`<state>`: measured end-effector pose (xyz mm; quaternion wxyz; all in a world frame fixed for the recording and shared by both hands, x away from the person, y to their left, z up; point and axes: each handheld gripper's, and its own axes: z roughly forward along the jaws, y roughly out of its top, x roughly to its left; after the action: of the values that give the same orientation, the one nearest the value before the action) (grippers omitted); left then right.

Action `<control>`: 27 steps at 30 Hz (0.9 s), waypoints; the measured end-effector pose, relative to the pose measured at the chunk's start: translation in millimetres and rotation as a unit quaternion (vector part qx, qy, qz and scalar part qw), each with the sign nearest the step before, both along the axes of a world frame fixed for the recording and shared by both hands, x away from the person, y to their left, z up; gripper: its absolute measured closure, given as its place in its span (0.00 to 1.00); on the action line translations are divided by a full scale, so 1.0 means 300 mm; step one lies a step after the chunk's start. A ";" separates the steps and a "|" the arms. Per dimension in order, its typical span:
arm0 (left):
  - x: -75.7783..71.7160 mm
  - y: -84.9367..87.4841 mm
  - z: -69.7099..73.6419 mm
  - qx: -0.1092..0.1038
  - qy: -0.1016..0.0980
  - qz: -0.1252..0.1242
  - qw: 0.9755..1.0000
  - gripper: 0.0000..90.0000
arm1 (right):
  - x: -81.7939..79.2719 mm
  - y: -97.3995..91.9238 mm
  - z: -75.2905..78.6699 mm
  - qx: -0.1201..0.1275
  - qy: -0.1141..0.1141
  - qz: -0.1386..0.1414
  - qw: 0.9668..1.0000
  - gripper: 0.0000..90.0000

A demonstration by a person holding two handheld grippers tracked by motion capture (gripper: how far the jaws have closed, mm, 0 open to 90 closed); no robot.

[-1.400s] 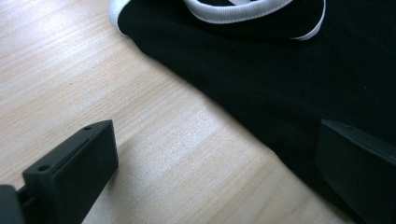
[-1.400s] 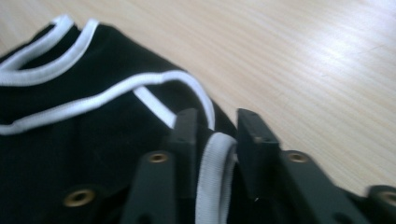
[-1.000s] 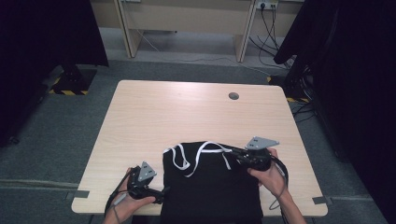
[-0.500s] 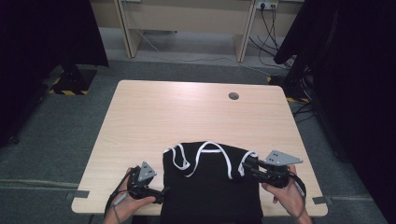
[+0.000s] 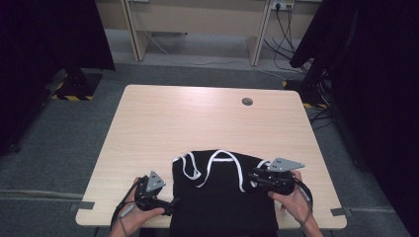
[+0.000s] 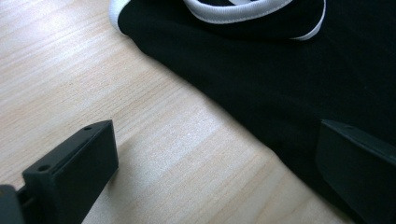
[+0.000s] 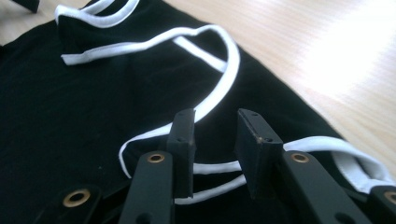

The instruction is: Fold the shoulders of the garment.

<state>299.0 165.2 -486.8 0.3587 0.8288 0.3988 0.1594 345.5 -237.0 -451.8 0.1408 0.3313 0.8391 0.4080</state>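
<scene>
Right hand-held gripper (image 5: 255,176) has just been opening: its jaws now stand a little apart with nothing pinched between them, hanging just over a white-trimmed strap (image 7: 210,170) of the black garment (image 5: 222,202). Compared with a second ago, this gripper has shifted from the garment's upper right toward the right edge of the surface (image 5: 207,118) and a bit lower, so it looks as though it has let go of the trim and is repositioning, probably for a fresh hold on the right side of the cloth.

That garment lies flat at the near edge of the surface, about midway between its two near corners, with its white straps (image 5: 217,165) looped at the top toward the middle of the surface.

Left hand-held gripper (image 5: 168,203) sits at the garment's left side near the near-left corner; its jaws are spread wide, one over bare wood and the other over the black cloth edge (image 6: 261,98), gripping nothing.

The garment's bottom runs off the near edge and is cut off, so its full shape is unclear. Whether the left gripper's far jaw touches the fabric is hard to tell, black on black.
</scene>
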 end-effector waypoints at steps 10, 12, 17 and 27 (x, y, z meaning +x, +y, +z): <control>0.000 0.000 0.000 0.000 0.000 0.000 1.000 0.00 | -0.014 -0.015 -0.050 -0.038 0.013 -0.001 0.999 0.76; 0.000 0.000 0.000 0.000 0.000 0.000 1.000 0.00 | -0.018 -0.018 -0.069 -0.042 0.013 -0.002 0.999 0.76; 0.000 0.000 0.000 0.000 0.000 0.000 1.000 0.00 | -0.020 -0.014 -0.068 -0.048 0.012 -0.008 0.999 0.75; 0.016 -0.003 0.000 0.001 0.000 0.003 1.000 0.00 | -0.012 0.005 -0.069 -0.063 -0.001 -0.019 0.998 0.75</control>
<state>303.9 164.5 -486.7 0.3577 0.8277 0.4014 0.1607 341.9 -235.4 -472.6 0.1699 0.3371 0.8567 0.3515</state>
